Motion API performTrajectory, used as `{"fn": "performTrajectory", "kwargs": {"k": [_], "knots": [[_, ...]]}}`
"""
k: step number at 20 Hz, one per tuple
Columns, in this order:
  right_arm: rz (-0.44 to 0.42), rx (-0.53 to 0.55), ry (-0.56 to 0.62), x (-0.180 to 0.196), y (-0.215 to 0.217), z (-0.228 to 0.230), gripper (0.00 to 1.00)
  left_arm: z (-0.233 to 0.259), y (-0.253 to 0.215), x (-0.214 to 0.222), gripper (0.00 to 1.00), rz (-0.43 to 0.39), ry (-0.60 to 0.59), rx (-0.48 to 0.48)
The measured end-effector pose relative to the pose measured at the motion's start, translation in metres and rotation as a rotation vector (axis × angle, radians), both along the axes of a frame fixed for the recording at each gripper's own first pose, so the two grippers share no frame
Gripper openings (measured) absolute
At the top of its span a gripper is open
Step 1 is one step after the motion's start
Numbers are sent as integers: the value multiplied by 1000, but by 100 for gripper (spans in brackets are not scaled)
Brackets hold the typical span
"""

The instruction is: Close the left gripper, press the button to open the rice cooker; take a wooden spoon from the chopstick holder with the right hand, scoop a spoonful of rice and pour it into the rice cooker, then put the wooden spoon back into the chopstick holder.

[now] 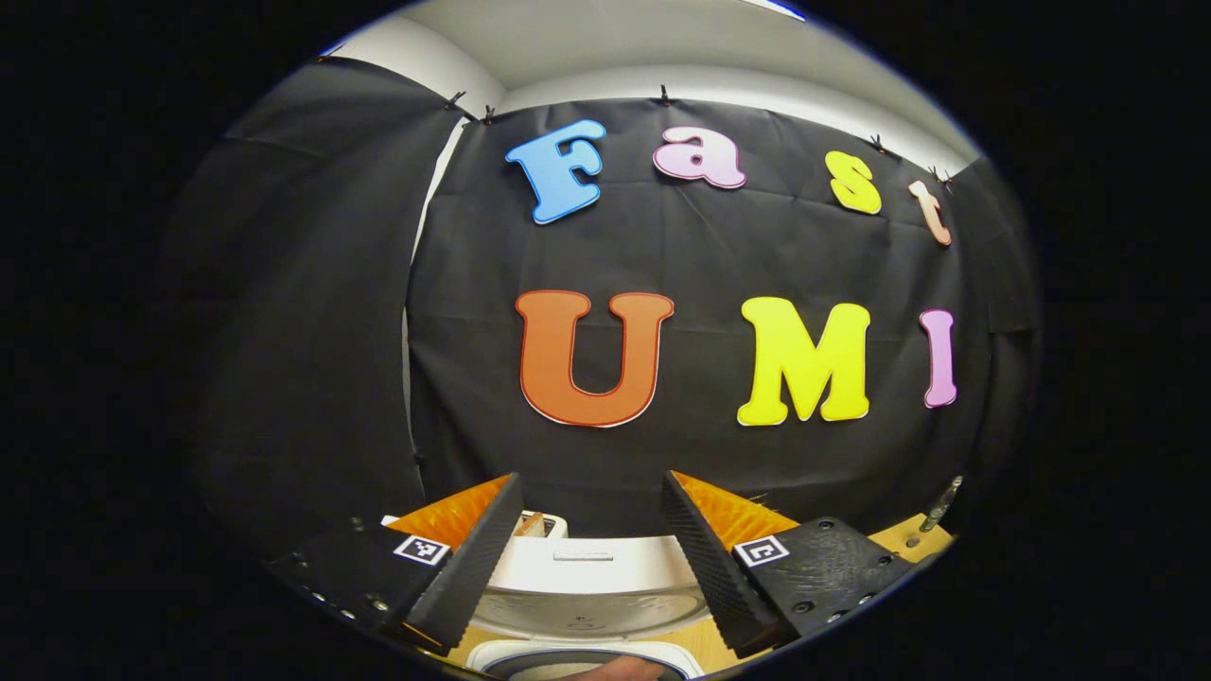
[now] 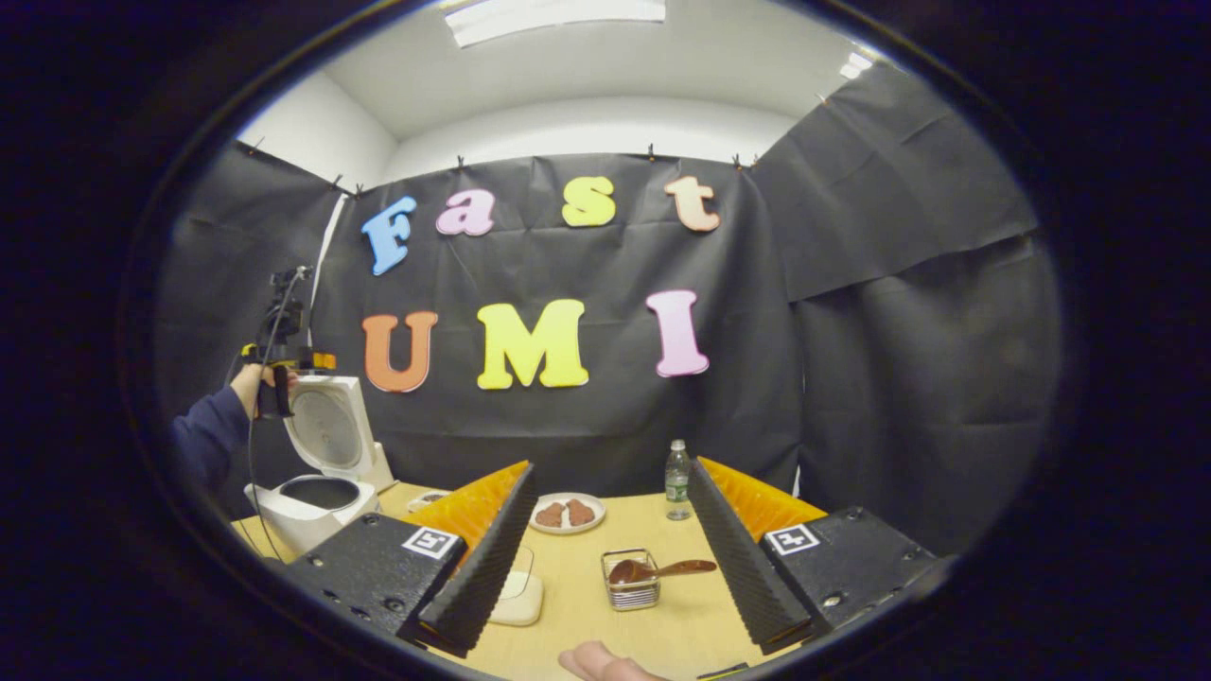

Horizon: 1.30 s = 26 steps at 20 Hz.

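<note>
Between the right gripper's spread, empty fingers, a brown wooden spoon rests across a small wire chopstick holder on the light wooden table.
Left gripper, also spread and empty, hangs above the open white rice cooker; no legible writing.

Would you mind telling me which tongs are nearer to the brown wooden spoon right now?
Right. The right tongs hover open just in front of the brown wooden spoon lying across its wire holder; the left tongs are far off, up beside the white rice cooker's raised lid.
</note>
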State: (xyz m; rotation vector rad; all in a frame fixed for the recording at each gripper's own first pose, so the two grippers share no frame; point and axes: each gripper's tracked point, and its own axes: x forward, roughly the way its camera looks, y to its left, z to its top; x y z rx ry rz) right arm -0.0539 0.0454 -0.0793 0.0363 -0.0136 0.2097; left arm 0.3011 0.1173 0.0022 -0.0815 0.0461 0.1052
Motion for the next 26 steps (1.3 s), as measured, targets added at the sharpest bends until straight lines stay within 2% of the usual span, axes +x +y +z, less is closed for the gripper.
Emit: {"fn": "performTrajectory", "kwargs": {"k": [3,7,9,12,16,20,21,24,26], "knots": [[19,17,-54,-23,2,14,99,-12,3,3,96,27,67,21],[22,30,-44,-44,-3,0,100,-17,2,-8,98,41,130,10],[26,53,-16,-48,-6,-8,100,-18,-1,-26,98,50,132,18],[39,28,33,-56,-10,-25,100,-24,-6,-52,97,43,140,22],[66,-25,40,-61,-12,-35,100,-40,-15,-92,97,37,175,11],[59,-53,30,-77,-13,-36,100,-68,-26,-131,96,15,206,-10],[79,-56,8,-80,-9,-33,100,-76,-29,-141,96,11,212,-20],[105,-88,90,-89,-9,-55,100,-99,-40,-163,96,-15,231,-34],[82,-92,75,-89,-17,-46,100,-114,-46,-174,96,-21,252,-36]]}}
